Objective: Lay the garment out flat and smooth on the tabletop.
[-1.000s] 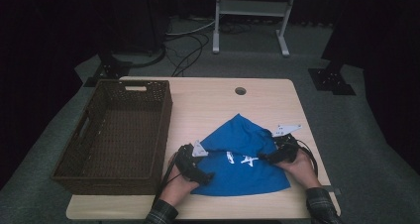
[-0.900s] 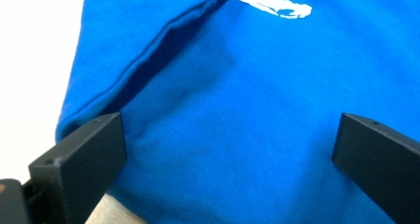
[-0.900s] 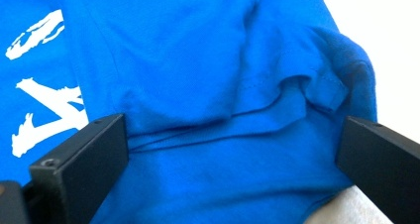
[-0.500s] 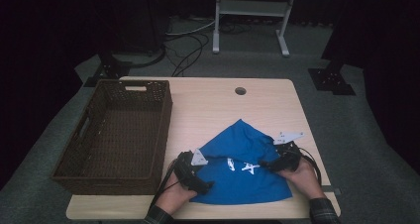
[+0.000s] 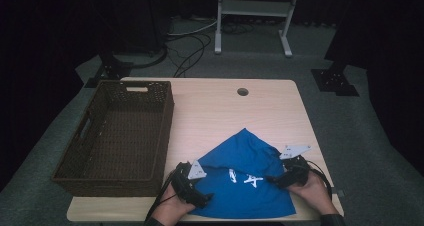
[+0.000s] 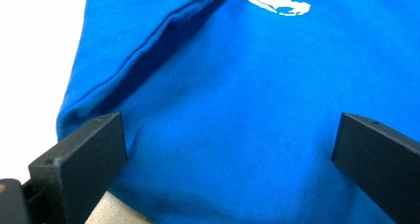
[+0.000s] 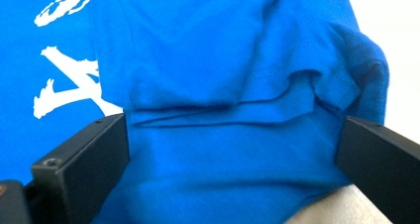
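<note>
A bright blue cotton T-shirt with white brush-stroke lettering (image 5: 245, 183) lies partly folded on the pale wooden table (image 5: 220, 111), toward six o'clock of the tabletop and reaching its near edge. The left gripper (image 5: 199, 196) sits at the cloth's eight o'clock corner and the right gripper (image 5: 277, 178) at its three o'clock edge, one on each side, probably so the fabric can be taken at two points and turned over evenly.

In the left gripper view the black jaws stand wide apart, released, with a doubled hem of the shirt (image 6: 148, 50) lying between and beyond them. In the right gripper view the jaws are likewise spread and hold nothing; a folded sleeve with its stitched cuff (image 7: 327, 85) lies between them, at about one o'clock.

The dark brown woven wicker basket (image 5: 75, 151) stands at nine o'clock on the table, well apart from the shirt, likely waiting for the folded garment.
</note>
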Available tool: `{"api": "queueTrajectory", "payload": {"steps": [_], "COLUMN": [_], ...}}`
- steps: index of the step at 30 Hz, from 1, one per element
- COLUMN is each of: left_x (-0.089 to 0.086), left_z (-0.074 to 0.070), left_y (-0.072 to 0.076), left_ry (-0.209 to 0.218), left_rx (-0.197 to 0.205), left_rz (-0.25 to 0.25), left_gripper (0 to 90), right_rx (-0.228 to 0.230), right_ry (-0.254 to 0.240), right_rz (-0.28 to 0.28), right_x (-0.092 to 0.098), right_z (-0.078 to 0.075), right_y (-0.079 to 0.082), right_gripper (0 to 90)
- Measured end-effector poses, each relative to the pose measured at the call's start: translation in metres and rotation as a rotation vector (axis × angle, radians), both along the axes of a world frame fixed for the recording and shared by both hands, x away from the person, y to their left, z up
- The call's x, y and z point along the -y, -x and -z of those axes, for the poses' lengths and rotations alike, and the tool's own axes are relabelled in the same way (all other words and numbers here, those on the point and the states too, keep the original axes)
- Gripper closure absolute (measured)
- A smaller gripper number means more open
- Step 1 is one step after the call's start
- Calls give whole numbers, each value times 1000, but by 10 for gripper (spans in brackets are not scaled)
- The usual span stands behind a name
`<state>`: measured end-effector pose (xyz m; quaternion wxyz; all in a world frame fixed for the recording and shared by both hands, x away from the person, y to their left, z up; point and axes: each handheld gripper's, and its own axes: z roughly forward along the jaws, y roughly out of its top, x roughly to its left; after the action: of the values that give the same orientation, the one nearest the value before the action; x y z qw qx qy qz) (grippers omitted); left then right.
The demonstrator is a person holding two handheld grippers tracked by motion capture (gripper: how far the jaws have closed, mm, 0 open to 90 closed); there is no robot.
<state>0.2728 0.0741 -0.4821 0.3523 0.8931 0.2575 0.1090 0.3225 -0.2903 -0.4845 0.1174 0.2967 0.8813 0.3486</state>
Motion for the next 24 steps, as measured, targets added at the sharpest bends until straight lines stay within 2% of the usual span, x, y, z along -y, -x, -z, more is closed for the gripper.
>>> {"api": "queueTrajectory", "payload": {"steps": [8,16,20,24], "left_x": [0,0,1,2], "left_z": [0,0,0,-6], "left_y": [6,6,6,6], "left_ry": [1,5,34,50], "left_rx": [1,3,-7,16], "left_rz": [-9,-7,-13,-11], "left_gripper": [1,0,2,3], "right_rx": [21,23,23,24], "right_ry": [-33,-35,-36,-35], "right_rz": [-13,-14,-14,-15], "right_x": [5,6,6,6], "right_z": [3,4,4,4], "right_y": [6,6,6,6], "right_gripper": [0,0,0,0]}}
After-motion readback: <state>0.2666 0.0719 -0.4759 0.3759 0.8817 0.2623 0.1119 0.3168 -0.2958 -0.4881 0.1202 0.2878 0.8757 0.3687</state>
